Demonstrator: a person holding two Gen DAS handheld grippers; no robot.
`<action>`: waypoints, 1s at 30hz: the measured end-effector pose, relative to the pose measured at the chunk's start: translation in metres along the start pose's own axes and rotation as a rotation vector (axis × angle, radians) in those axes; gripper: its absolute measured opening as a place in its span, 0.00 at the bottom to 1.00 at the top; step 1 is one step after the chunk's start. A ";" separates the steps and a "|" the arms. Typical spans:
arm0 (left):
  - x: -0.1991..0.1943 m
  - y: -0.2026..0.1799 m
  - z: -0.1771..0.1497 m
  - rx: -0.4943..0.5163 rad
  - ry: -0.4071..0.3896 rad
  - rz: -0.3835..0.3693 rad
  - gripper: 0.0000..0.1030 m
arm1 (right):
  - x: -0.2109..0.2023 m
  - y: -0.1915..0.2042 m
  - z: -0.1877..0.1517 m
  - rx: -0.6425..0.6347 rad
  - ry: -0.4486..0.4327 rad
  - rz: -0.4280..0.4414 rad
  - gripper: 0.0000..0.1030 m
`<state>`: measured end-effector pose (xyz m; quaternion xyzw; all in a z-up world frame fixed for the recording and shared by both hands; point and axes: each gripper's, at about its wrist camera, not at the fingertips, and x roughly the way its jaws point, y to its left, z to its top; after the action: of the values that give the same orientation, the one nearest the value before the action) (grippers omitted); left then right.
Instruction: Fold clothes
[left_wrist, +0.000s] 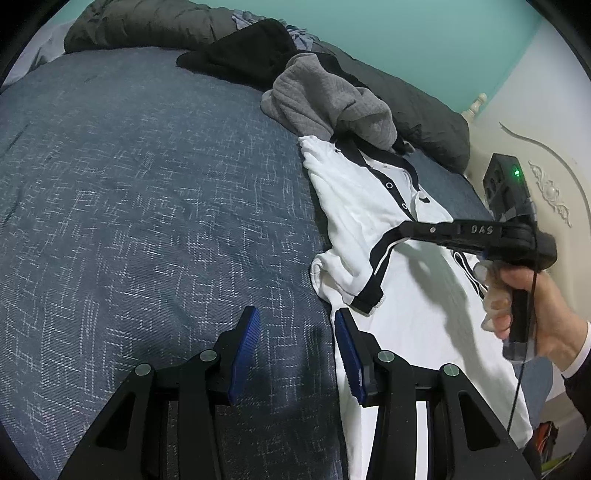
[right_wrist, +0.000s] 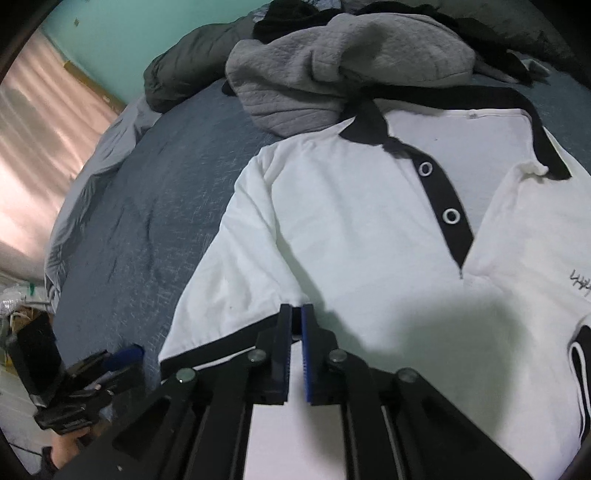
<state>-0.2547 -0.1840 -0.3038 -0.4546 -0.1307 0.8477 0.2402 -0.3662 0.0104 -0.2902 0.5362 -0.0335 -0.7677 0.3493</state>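
A white polo shirt (right_wrist: 351, 221) with black collar, placket and sleeve hems lies face up on the blue bedspread; it also shows at the right of the left wrist view (left_wrist: 369, 206). My right gripper (right_wrist: 295, 312) has its jaws pressed nearly together on the black hem of the shirt's sleeve (right_wrist: 221, 347), near the armpit. The left wrist view shows that gripper (left_wrist: 404, 229), held by a hand (left_wrist: 535, 306), meeting the black hem. My left gripper (left_wrist: 297, 312) is open over the bedspread, just left of the shirt's edge, holding nothing. It appears low at the left (right_wrist: 123, 358).
A grey quilted garment (left_wrist: 325, 99) lies on the shirt's collar, with a black garment (left_wrist: 251, 55) and a dark duvet (left_wrist: 147, 26) behind. The blue bedspread (left_wrist: 147, 184) spreads wide to the left. A white headboard (left_wrist: 546, 147) is at right; a curtain (right_wrist: 40, 140) is at far left.
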 end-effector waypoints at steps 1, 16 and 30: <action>0.002 -0.001 0.001 -0.001 0.000 -0.008 0.45 | -0.003 0.000 0.003 0.007 -0.006 0.008 0.08; 0.035 -0.020 0.029 0.029 -0.015 -0.049 0.44 | 0.033 0.041 0.112 -0.049 0.026 0.034 0.30; 0.050 -0.018 0.019 0.044 0.012 -0.031 0.23 | 0.115 0.074 0.141 -0.249 0.156 -0.178 0.08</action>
<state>-0.2893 -0.1423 -0.3206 -0.4520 -0.1178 0.8438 0.2641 -0.4694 -0.1571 -0.2913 0.5474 0.1367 -0.7500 0.3452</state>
